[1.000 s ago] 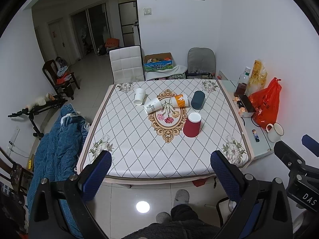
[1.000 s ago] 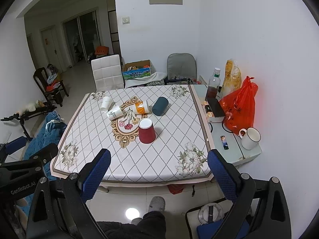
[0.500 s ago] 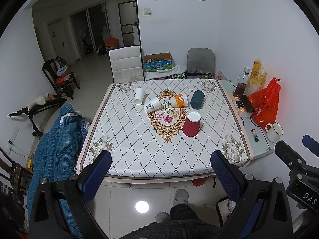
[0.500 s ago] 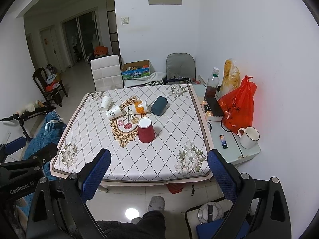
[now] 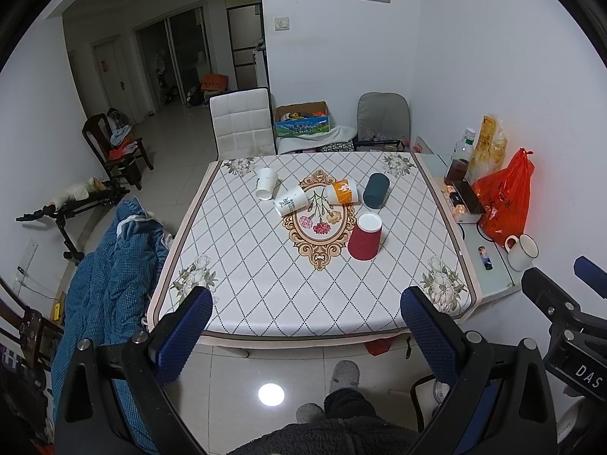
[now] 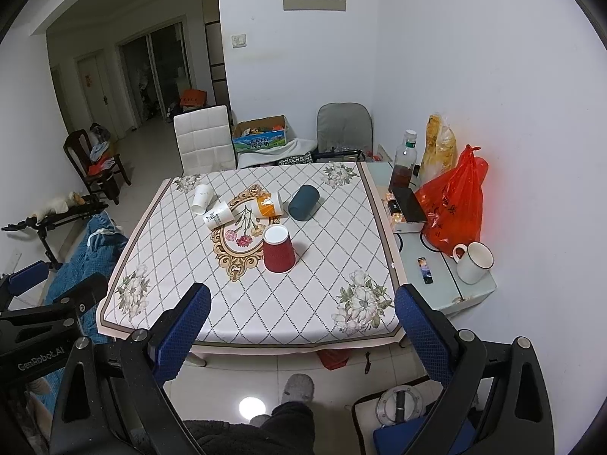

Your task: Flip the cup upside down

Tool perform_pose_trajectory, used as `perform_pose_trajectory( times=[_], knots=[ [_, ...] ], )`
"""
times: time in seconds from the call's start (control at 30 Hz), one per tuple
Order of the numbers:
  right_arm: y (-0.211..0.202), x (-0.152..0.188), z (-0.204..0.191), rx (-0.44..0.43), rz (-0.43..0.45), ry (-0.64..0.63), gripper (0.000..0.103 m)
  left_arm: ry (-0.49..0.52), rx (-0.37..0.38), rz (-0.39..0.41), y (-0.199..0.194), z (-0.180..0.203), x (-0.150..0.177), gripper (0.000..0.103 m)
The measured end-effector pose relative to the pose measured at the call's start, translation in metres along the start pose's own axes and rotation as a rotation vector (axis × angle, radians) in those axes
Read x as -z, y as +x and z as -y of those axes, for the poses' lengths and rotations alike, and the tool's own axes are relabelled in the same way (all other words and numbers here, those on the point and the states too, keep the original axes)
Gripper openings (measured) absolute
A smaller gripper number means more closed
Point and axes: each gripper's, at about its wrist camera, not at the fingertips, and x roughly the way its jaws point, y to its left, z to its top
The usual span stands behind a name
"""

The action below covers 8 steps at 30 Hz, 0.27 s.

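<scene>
A red cup (image 5: 365, 237) (image 6: 278, 249) stands upside down, white base up, near the middle of the table (image 5: 265, 288) (image 6: 315, 314). Behind it lie on their sides a dark teal cup (image 5: 376, 190) (image 6: 304, 202), an orange cup (image 5: 342, 192) (image 6: 268, 204) and two white paper cups (image 5: 290, 201) (image 5: 265, 183). My left gripper (image 5: 307, 313) is open and empty, held back off the table's front edge. My right gripper (image 6: 303, 311) is open and empty too, also short of the front edge.
A side shelf (image 6: 444, 276) right of the table holds a white mug (image 6: 474, 261), a red plastic bag (image 6: 453, 208), a bottle (image 6: 404, 163) and a small box. A white chair (image 5: 242, 127) and a grey chair (image 5: 383, 115) stand behind the table. A blue blanket (image 5: 106, 265) lies at the left.
Both views have drifted very slightly; the table and cups sit a touch higher and left in frame. No cup has moved and both grippers stay open.
</scene>
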Motion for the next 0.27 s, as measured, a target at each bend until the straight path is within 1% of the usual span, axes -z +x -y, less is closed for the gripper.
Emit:
perform_pose_trajectory(
  times=[0.27],
  knots=[
    [-0.0038, 0.001, 0.0008, -0.004, -0.005, 0.003, 0.099, 0.005, -0.003, -0.005, -0.0024, -0.0025, 0.0033, 0.102]
  ],
)
